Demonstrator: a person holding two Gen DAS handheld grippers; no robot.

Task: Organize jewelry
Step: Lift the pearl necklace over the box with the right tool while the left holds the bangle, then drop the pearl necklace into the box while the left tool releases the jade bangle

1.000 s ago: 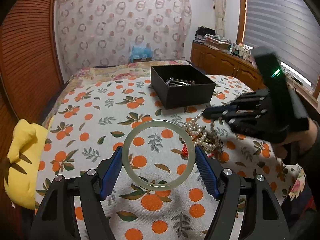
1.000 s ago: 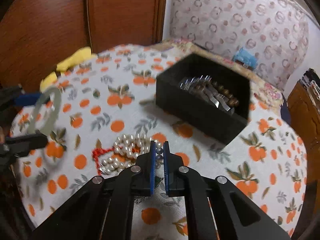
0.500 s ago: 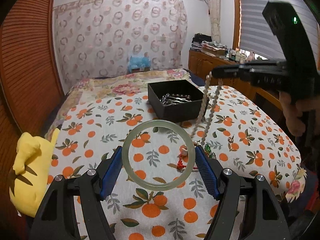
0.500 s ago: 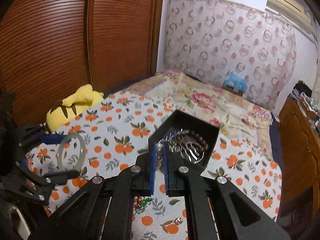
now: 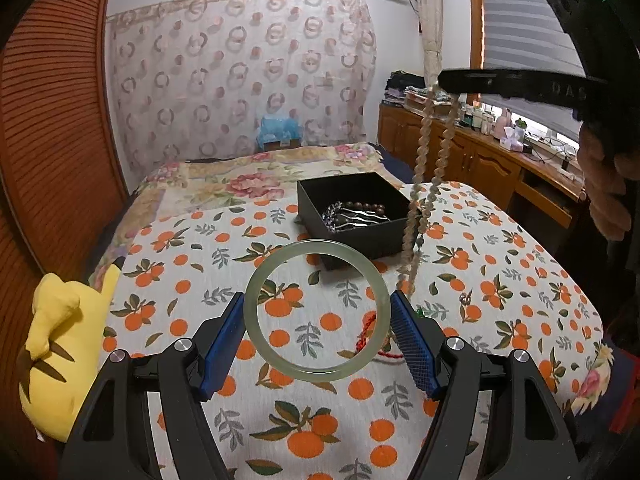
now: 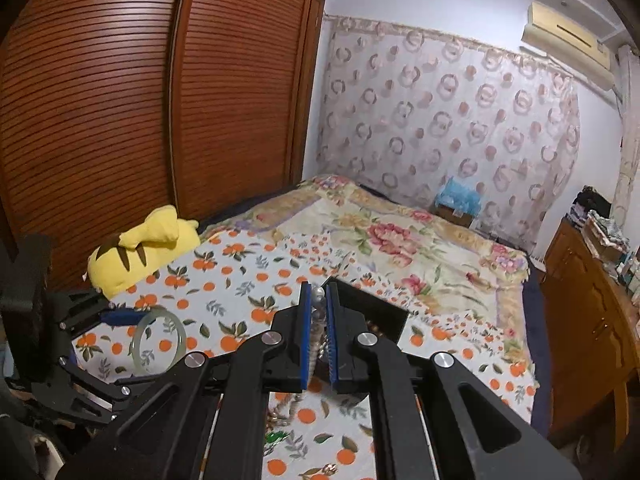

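My left gripper [image 5: 317,316] is shut on a pale green jade bangle [image 5: 260,280], held upright above the orange-print cloth. My right gripper [image 6: 319,294] is shut on a long pearl necklace [image 5: 424,184], which hangs from it high in the air beside the black jewelry box [image 5: 316,204]. In the left wrist view the right gripper [image 5: 444,80] is at the upper right, well above the box. The box holds dark bead bracelets and silver pieces [image 5: 356,216]. A red cord piece [image 5: 366,334] and a small earring [image 5: 465,299] lie on the cloth.
A yellow plush toy [image 5: 60,344] lies at the bed's left edge. A wooden wardrobe [image 6: 120,100] stands to the left, a wooden dresser [image 5: 480,160] with clutter to the right. A floral quilt [image 5: 240,176] covers the far bed.
My right gripper has lifted the pearl necklace from the pile on the cloth high into the air near the box. My left gripper has risen with the bangle still in it.
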